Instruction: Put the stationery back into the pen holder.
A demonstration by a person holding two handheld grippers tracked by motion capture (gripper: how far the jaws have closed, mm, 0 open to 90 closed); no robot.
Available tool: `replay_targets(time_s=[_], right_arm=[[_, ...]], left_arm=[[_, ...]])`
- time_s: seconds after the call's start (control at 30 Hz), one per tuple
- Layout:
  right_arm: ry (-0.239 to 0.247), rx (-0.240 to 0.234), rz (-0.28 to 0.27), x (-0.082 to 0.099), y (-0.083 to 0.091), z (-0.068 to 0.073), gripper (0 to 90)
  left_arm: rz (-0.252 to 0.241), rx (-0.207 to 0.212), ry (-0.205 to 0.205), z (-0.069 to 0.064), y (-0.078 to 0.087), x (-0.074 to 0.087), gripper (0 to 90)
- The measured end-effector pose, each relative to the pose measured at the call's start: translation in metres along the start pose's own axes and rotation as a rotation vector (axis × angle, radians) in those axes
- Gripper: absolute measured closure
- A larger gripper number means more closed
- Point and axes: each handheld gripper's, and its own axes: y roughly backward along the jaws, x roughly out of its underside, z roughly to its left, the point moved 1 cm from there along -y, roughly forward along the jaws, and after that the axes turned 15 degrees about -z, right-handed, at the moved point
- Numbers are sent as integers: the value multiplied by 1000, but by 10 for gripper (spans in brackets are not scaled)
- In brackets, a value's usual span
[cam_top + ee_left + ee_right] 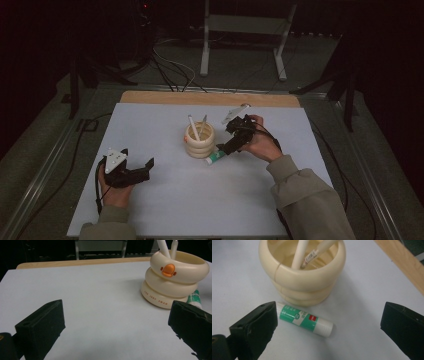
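The right hand-held gripper is spread wide over the glue stick, which looks light, hard and smooth, so pinch its middle

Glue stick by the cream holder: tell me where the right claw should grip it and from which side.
Grip the glue stick across its green middle, coming down from above. It lies flat on the white table close against the holder, so the jaws should close across its round body, not along it. The right claw already hangs open over it.

Glue stick mostly hidden behind holder; pens cut off at top edge
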Motion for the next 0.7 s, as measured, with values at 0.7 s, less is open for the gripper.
replay_targets(time_s=[0.7], right_arm=[[75, -57, 155, 18, -37, 4, 14]], left_arm=[[0, 1, 4, 1, 0, 0, 13]])
